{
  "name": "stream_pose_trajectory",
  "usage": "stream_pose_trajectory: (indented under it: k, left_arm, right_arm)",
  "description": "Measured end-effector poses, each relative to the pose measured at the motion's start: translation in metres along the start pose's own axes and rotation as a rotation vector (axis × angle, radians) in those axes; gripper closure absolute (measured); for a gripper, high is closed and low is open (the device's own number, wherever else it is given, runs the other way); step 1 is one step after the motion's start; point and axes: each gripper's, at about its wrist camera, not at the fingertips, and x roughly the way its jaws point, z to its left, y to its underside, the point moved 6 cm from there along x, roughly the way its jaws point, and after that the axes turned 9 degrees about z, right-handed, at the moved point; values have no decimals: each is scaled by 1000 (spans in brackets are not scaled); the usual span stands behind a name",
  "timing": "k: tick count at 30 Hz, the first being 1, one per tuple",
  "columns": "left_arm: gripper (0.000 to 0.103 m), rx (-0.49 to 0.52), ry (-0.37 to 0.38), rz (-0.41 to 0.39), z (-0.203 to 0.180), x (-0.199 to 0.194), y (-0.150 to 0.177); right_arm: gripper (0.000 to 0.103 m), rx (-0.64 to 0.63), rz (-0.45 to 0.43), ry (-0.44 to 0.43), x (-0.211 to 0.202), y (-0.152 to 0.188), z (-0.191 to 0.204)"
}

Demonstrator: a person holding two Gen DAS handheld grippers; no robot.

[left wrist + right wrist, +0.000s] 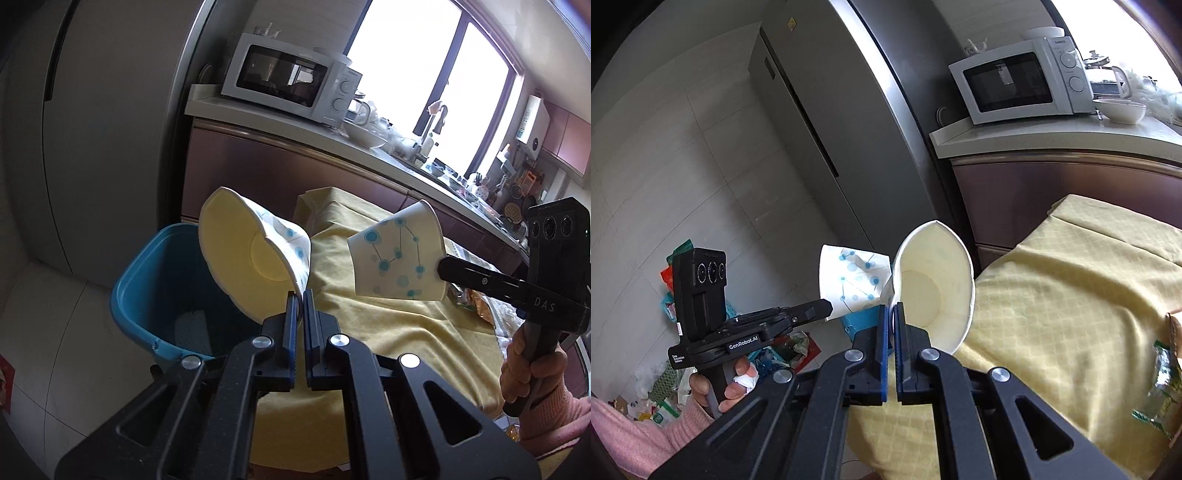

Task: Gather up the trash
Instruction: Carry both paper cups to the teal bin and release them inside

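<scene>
My left gripper [300, 295] is shut on the rim of a squashed paper cup [247, 254] with blue dots, held over the blue trash bin [147, 280] beside the table. My right gripper [894, 308] is shut on the rim of a second paper cup [934, 280], held above the table's left end. In the left wrist view the right gripper [441, 268] holds its cup [399, 258] to the right. In the right wrist view the left gripper [827, 308] holds its cup [849, 280] to the left.
A table with a yellow cloth [388, 325] lies ahead. A green snack wrapper [1161, 387] lies on it at the right. A refrigerator [827, 129] stands behind the bin. A counter with a microwave [291, 83] runs along the back. Several wrappers [665, 387] lie on the floor.
</scene>
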Motion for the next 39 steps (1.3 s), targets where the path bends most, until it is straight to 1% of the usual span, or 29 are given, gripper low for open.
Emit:
stream_pose_trajectory:
  k: [7,13,20,23,25,27,31,33,36,39]
  left_arm:
    - [99,-47,-61,39,34,19,4]
    - [99,-77,-97,83,52,40,6]
    - [99,-126,-108,133,75,64,10]
    - [99,-151,-109,144,83,72,10]
    - [98,-168,-104,146,87,77,9]
    - [97,-173,-106,148,88,80,10]
    - [95,-175,-99,142,86,81,11]
    - [91,-170,-97,130,86,79,13]
    - [88,-145,-95,108,75,73,12]
    - [79,-97,-86,75,56,64,9]
  right_arm:
    - [101,-3,79,-10,50,-14,-2]
    - [101,-2,156,-7,91,-24,3]
    - [101,-14,224,13,123,-23,10]
    - [101,-8,254,23,136,-23,10]
    - [99,0,267,29,144,-24,8]
    - [97,7,267,48,148,-25,6]
    - [97,26,250,49,144,-25,2]
    - [97,30,237,54,138,-25,0]
    - [96,31,213,51,125,-26,-4]
    - [91,19,174,48,104,-23,-3]
